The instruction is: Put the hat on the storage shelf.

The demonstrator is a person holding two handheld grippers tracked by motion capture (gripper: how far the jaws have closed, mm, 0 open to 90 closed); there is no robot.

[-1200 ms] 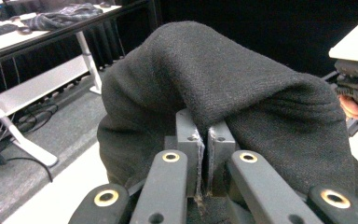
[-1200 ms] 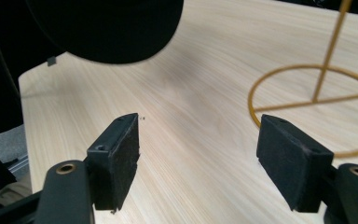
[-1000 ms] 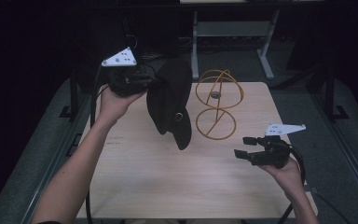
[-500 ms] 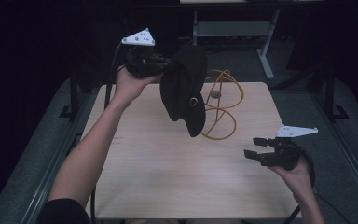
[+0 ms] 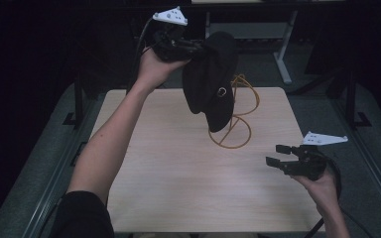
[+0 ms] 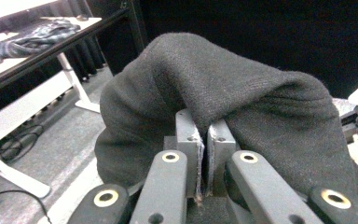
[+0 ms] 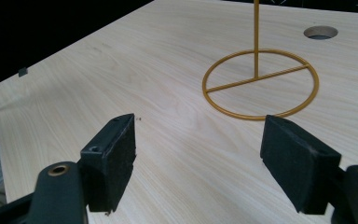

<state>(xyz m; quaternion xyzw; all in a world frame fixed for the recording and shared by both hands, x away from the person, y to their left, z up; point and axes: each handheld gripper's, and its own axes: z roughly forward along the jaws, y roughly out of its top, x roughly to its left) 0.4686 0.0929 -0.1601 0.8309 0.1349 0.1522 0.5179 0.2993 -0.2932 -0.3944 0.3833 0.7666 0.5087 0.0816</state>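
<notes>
Dangling above the gold wire stand (image 5: 235,119) at the desk's (image 5: 168,168) far side, a black cap (image 5: 209,82) hangs pinched in the left gripper (image 5: 178,47), seemingly poised for hanging; the right gripper (image 5: 282,157) waits wide, empty, near right.

Light wood table (image 5: 168,168); gold wire stand (image 5: 230,134) on it

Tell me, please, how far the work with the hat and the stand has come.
Done: the left claw has the black hat pinched and lifted off the table. In hand: the hat hangs beside the gold wire stand. Left: seating it there, probably. The right claw waits open, empty.
</notes>
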